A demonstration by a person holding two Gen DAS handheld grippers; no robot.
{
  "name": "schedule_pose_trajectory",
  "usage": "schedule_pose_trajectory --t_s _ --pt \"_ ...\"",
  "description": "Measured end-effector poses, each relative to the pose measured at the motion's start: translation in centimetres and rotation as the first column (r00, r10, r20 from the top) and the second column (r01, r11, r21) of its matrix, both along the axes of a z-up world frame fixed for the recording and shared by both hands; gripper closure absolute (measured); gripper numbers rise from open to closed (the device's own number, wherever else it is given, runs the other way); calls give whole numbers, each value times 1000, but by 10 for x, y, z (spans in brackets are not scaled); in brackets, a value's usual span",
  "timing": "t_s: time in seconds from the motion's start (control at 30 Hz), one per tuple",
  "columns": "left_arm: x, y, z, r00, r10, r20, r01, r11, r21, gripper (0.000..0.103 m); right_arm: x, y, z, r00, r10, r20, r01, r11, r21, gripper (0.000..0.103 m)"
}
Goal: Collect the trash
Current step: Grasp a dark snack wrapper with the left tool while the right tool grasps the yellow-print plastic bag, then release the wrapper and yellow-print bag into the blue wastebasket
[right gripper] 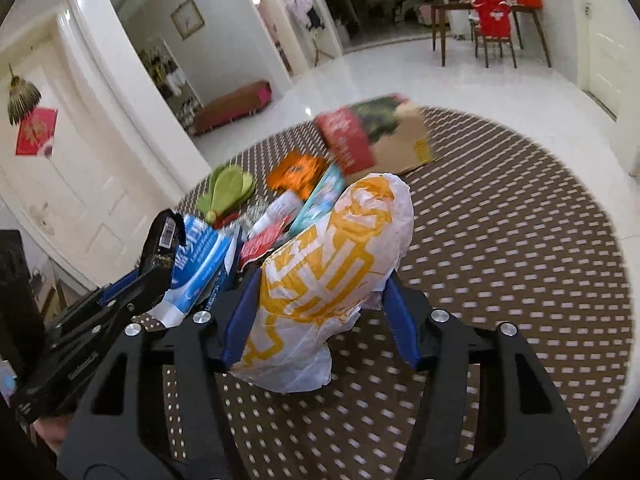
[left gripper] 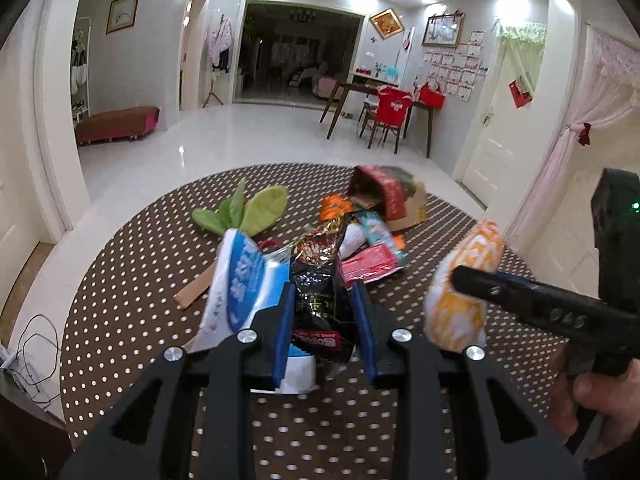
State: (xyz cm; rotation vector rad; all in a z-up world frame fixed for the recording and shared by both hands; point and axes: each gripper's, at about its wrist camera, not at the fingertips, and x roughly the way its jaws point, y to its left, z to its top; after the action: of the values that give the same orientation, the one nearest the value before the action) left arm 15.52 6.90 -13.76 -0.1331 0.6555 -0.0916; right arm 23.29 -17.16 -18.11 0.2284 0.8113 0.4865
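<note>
My left gripper [left gripper: 324, 292] is shut on a black snack wrapper [left gripper: 316, 280], held above the dotted brown tablecloth [left gripper: 120, 280]. A blue-and-white packet [left gripper: 240, 280] hangs against its left finger; whether that is pinched too I cannot tell. In the right wrist view the left gripper [right gripper: 160, 268] shows at the left with both wrappers. My right gripper [right gripper: 324, 278] is shut on a crumpled orange-and-white plastic bag [right gripper: 336, 256], both blue pads against its sides. From the left wrist view the right gripper [left gripper: 460, 280] and the orange-and-white bag [left gripper: 464, 288] are on the right.
Behind the grippers lies a heap of trash: a red carton [left gripper: 384, 192] on flattened cardboard, an orange wrapper [left gripper: 334, 206], a teal packet [left gripper: 376, 232], a red packet [left gripper: 368, 264], and a green leaf-shaped cloth [left gripper: 248, 212]. A hand [left gripper: 592, 400] grips the right handle. Cables [left gripper: 32, 352] lie off the table's left edge.
</note>
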Motion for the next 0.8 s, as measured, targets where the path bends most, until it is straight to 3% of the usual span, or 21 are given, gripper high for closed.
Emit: schedule_pose_trajectory --t_s 0.53,0.8 --pt "-2 -97 43 983 -167 83 167 986 1 75 -41 -134 58 974 -178 139 170 983 73 44" --pt "16 -195 41 935 -350 52 352 935 -42 75 -56 -252 53 910 -396 128 393 918 49 44"
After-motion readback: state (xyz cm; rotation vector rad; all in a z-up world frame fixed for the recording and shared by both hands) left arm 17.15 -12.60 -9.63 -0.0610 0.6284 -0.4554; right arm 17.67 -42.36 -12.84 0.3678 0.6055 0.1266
